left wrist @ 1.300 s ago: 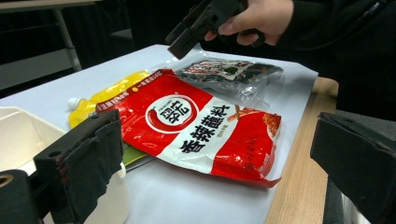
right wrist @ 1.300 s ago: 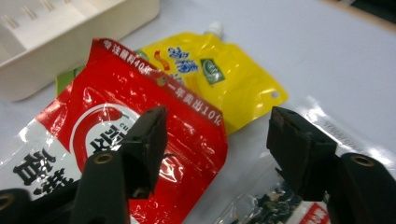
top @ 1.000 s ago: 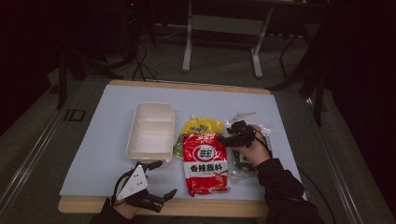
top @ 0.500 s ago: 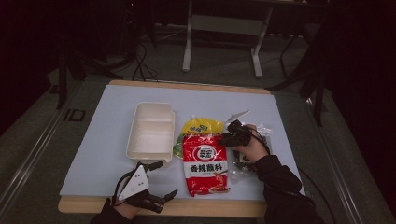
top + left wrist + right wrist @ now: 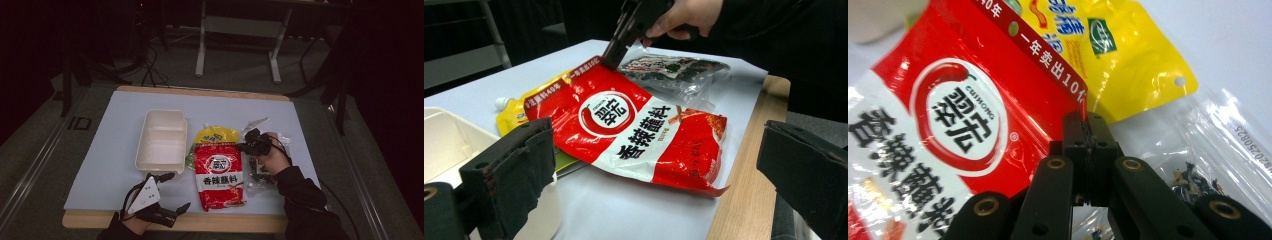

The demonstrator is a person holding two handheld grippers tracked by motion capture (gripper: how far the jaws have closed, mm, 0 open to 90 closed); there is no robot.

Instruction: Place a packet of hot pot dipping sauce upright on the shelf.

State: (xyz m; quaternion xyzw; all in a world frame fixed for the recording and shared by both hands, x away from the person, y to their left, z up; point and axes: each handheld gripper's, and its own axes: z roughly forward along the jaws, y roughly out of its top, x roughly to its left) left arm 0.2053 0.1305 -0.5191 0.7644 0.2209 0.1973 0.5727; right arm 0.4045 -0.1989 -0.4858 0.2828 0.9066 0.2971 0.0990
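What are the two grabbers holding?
The right gripper pinches the red plastic sauce packet at its top corner. The left gripper holds nothing.

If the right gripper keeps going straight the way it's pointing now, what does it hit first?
Most likely the red sauce pouch. The right gripper has its jaws pressed together, tips right at that pouch's top corner. Just past the corner lies the yellow pouch. Whether the tips already touch the red pouch is unclear.
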